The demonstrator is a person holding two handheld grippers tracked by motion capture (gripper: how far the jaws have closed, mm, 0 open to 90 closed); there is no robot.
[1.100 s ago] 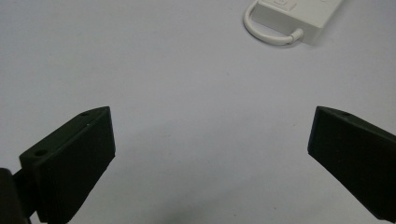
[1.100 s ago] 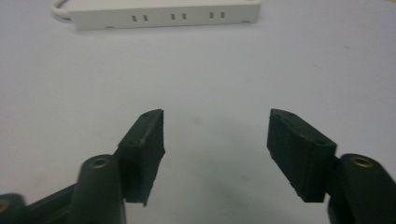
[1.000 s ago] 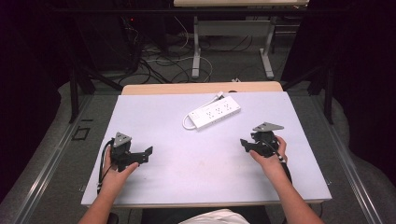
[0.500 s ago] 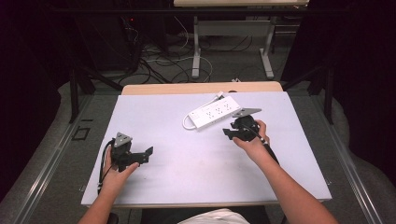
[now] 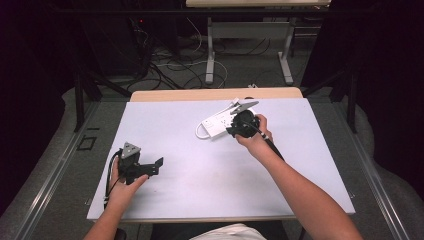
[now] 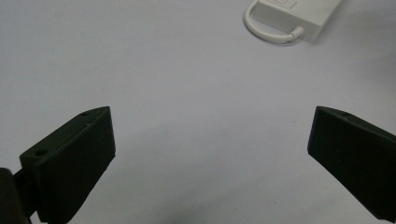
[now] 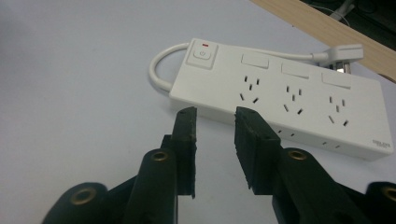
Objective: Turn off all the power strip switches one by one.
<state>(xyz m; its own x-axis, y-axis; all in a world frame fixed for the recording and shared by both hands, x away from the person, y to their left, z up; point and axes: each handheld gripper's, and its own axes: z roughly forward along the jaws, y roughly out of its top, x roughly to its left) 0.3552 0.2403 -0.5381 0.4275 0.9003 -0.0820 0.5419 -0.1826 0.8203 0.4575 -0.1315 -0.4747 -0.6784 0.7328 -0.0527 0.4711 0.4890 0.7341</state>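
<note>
Power strip (image 5: pixel 222 122): white, lying flat on the far middle of the table (image 5: pixel 310 165), slantwise, its looped cord at the near-left end and its plug toward the far wooden edge; in the right gripper view (image 7: pixel 289 100) its switch with a red mark and three socket groups face up.
Right gripper (image 5: pixel 234 131): held in the person's right hand at the strip's near side, tips just beside its long edge; in its own view (image 7: pixel 215 121) the jaws stand a narrow gap apart, having just been closing, with nothing between them and no pad on the strip.
Left gripper (image 5: pixel 159 165): held in the left hand at the near-left of the table, well apart from the strip; in its own view (image 6: pixel 210 140) the jaws are spread wide over bare tabletop, released.
Cord loop (image 6: pixel 268 32): visible at the top of the left gripper view, lying flat.
</note>
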